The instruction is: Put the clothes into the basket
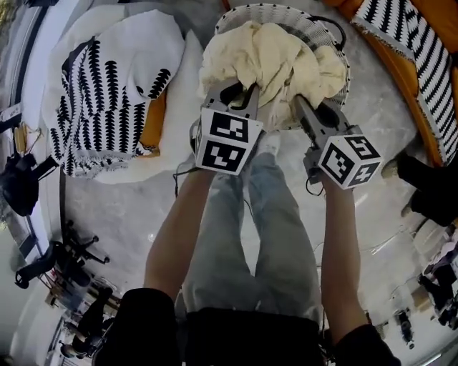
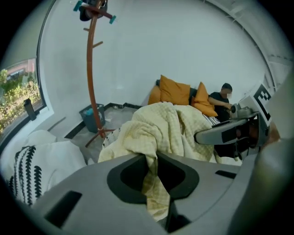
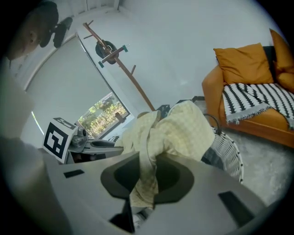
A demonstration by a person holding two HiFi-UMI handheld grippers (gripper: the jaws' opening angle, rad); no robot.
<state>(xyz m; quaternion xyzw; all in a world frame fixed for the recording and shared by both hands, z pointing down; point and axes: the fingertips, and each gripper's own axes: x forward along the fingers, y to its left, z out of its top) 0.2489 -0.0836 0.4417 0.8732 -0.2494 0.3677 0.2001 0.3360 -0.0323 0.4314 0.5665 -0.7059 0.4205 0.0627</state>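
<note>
Closest in, left gripper (image 2: 154,160) and right gripper (image 3: 146,172), each with jaws clamped tight on a fold of the pale yellow checked cloth (image 1: 275,57). Cloth bunched over the mouth of the white wire basket (image 1: 300,16), heaped above its rim. Farther off on the floor, black-and-white patterned throw (image 1: 100,100) at left, orange sofa (image 3: 213,89) at right.

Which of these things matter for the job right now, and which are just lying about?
In the job: pale yellow checked garment, clamped by left gripper and right gripper; white basket beneath it.
Lying about: black-and-white throw, orange sofa, coat stand, bin.
</note>
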